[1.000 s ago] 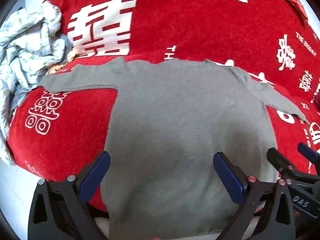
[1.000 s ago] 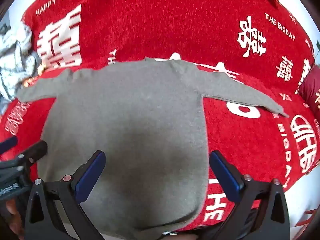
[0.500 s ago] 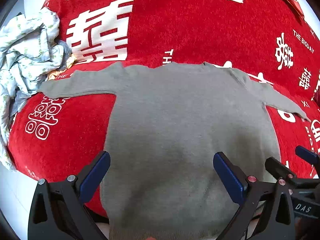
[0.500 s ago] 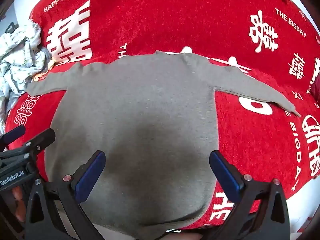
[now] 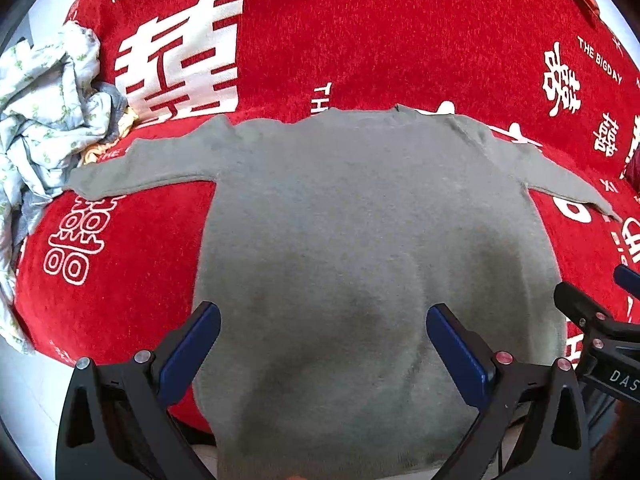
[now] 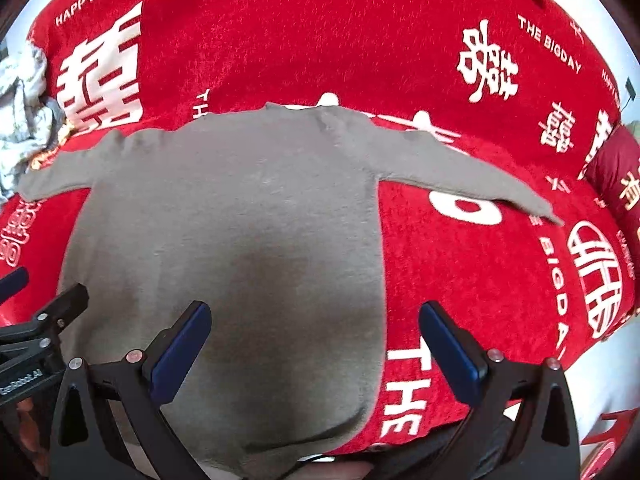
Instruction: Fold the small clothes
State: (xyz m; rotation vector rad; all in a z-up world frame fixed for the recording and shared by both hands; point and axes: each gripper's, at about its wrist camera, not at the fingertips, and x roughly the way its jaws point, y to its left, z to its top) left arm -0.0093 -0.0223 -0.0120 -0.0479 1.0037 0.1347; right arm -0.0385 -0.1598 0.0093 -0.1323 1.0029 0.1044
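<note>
A gray sweater [image 5: 360, 220] lies flat on a red blanket [image 5: 320, 40]. The sweater looks soft and a bit fuzzy, with both long sleeves stretched out to the sides like a letter T. Its bottom edge is nearest the cameras. The blanket is thick and fluffy, with big white signs and words on it.

The left gripper [image 5: 322, 336] is wide open, holding nothing. Its two fingers are black with flat blue pads [image 5: 456, 352], and they sit above the lower part of the sweater. The right gripper [image 6: 314, 334] is wide open too, holding nothing. One of its fingers is over the sweater and the other is over the red blanket, just past the sweater's right edge.

A crumpled pile [image 5: 44, 120] of thin white cloth with small green spots sits at the far left, near the left sleeve tip.
</note>
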